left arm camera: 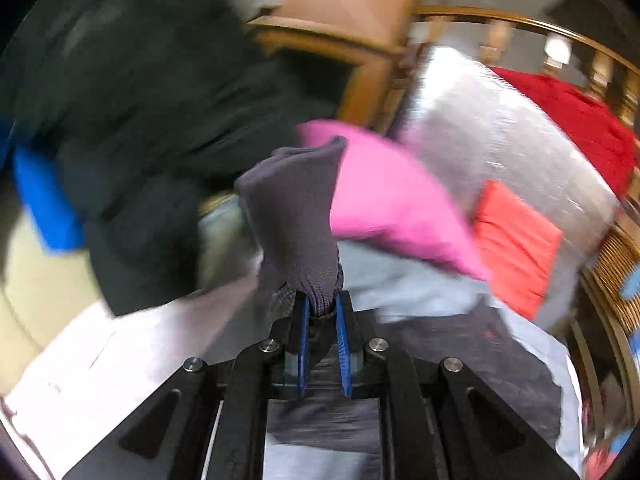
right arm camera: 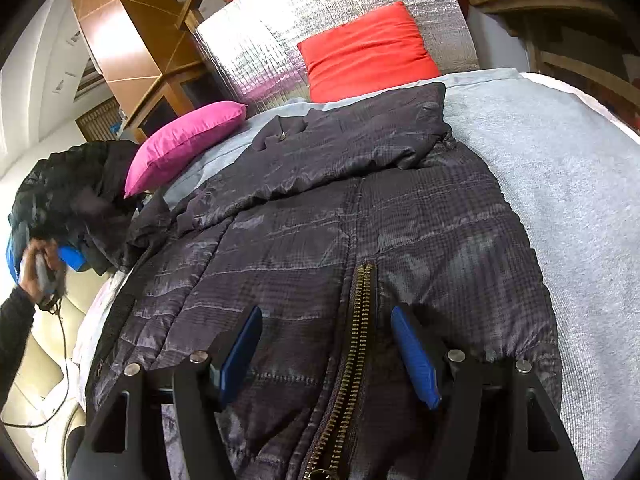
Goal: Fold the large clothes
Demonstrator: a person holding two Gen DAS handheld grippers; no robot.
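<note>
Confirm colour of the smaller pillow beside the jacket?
Pink pillow, clearest in the right wrist view.

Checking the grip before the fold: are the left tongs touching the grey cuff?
Touching. The left wrist view shows the left tongs pinching the grey knit cuff.

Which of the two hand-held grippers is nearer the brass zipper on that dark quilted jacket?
Right. The right hand-held gripper hangs open right over the brass zipper; the left hand-held gripper is off at the jacket's side, clamping a grey knitted cuff.
</note>
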